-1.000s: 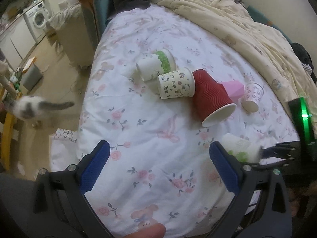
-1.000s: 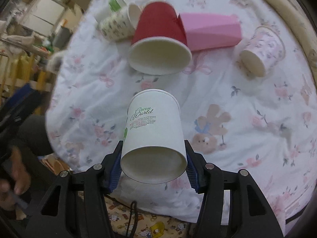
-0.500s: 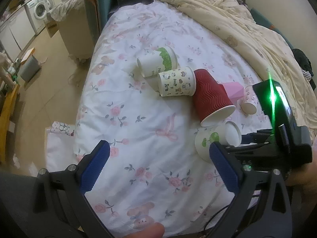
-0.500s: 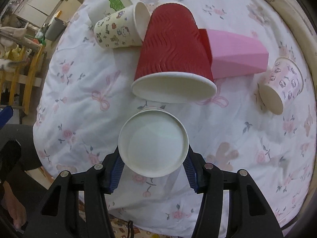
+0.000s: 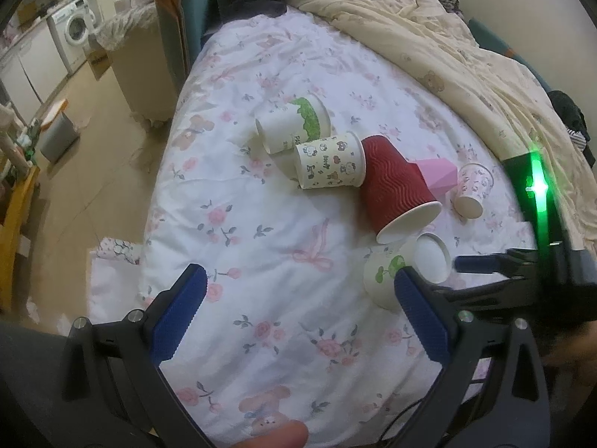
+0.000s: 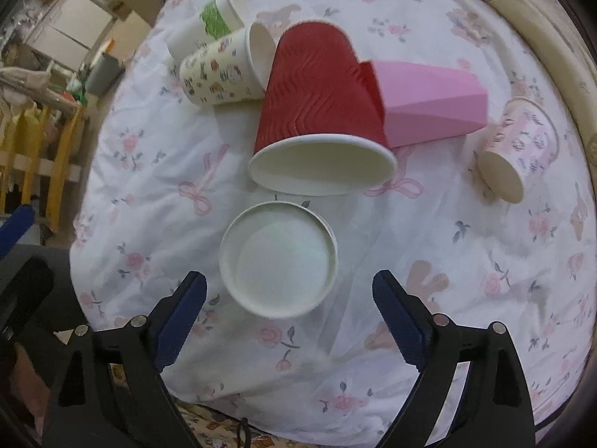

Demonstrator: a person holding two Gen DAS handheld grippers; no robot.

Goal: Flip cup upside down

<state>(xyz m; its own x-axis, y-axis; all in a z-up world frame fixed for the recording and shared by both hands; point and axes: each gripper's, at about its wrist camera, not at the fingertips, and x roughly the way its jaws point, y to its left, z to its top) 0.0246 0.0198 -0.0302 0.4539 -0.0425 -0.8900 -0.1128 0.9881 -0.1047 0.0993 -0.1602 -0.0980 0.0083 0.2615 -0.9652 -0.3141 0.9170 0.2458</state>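
A white paper cup with green print (image 6: pixel 278 259) stands upside down on the flowered bedspread, its base facing up, just in front of a red ripple cup (image 6: pixel 321 112). It also shows in the left wrist view (image 5: pixel 395 268). My right gripper (image 6: pixel 289 317) is open, its blue pads on either side of the cup and apart from it. My left gripper (image 5: pixel 298 310) is open and empty over the bedspread, left of the cup.
Other cups lie on their sides: a cartoon-print cup (image 6: pixel 224 74), a green-band cup (image 6: pixel 209 26), a pink faceted cup (image 6: pixel 429 104), a small pink-print cup (image 6: pixel 518 149). A cream duvet (image 5: pixel 447 56) lies at the right; the bed edge and floor (image 5: pixel 74 149) are at the left.
My right gripper turned the white cup over, set it base-up on the bed, and opened, letting it go. The left gripper stayed open.
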